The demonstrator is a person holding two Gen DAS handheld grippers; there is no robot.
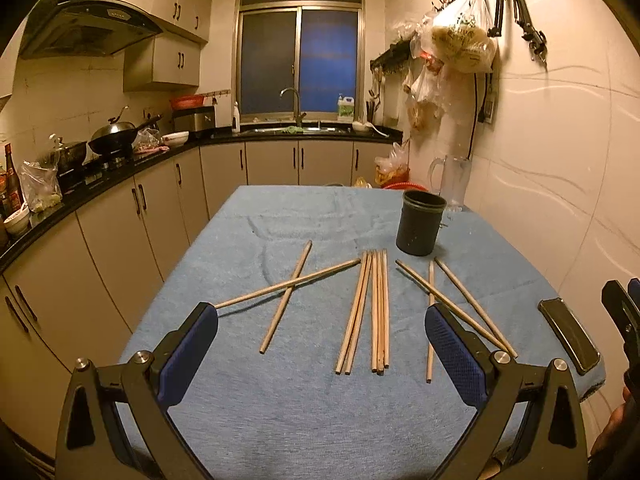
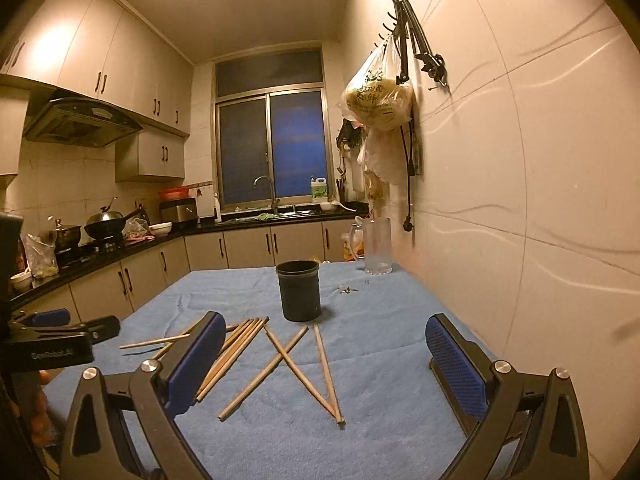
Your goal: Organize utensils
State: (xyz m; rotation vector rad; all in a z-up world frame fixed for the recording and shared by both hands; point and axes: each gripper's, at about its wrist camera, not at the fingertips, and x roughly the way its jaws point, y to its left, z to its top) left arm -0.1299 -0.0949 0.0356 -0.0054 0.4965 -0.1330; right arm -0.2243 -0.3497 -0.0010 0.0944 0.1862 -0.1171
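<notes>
Kitchen, blue-clothed table [image 1: 280, 420], scattered chopsticks [image 1: 380, 312], black cup [image 1: 420, 224]

Chopsticks [image 1: 380, 312] lay scattered on the worktop [image 1: 280, 420], holder cup [image 1: 420, 222] behind them toward the right, pitcher [image 1: 452, 180] farther back by the wall, phone [image 1: 568, 334] at right edge.

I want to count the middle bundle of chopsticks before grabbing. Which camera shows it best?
The left wrist view: the bundle of chopsticks lies centred and unobstructed on the blue cloth, each stick separable. In the right wrist view the bundle is partly hidden behind the right gripper, whose near finger covers its lower ends.
</notes>
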